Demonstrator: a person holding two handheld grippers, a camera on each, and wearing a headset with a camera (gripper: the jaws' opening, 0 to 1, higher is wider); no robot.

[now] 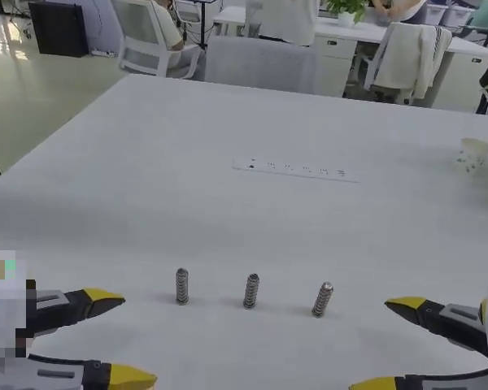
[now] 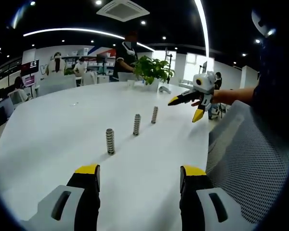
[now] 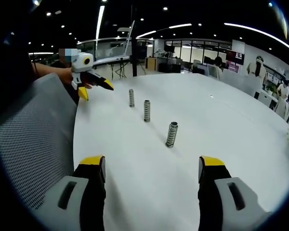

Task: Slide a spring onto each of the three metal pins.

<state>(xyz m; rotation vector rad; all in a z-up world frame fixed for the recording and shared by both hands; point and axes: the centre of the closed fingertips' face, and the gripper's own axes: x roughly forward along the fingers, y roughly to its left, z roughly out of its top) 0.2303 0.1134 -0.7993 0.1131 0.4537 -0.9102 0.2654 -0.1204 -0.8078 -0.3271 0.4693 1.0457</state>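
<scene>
**Gripper state.** The left gripper [image 1: 119, 336] is released: its yellow-tipped jaws stand wide apart with nothing between them. The right gripper [image 1: 388, 344] is likewise spread and empty. Both are held just above the white workbench [image 1: 146, 162], with their jaw tips pointed inward towards each other.

**Workpiece location.** Three metal pins stand in a row between the two grippers, slightly beyond the jaw tips.
- Pin A [image 1: 182, 286] is nearest the left gripper and stands upright. It shows a coiled outline along its whole height.
- Pin B [image 1: 251, 291] is roughly midway between the grippers. It is coiled in the same way.
- Pin C [image 1: 328, 287] is nearest the right gripper and leans. A coil spring [image 1: 321, 303] sleeves it below its rounded metal tip.

In the left gripper view, the row runs away ahead of the jaws, with the right gripper beyond its far end. The right gripper view mirrors this.

**Surroundings.** A recessed socket strip [image 1: 297, 170] lies well ahead of both grippers. A paper cup [image 1: 474, 154] stands far forward on the right gripper's side.
</scene>
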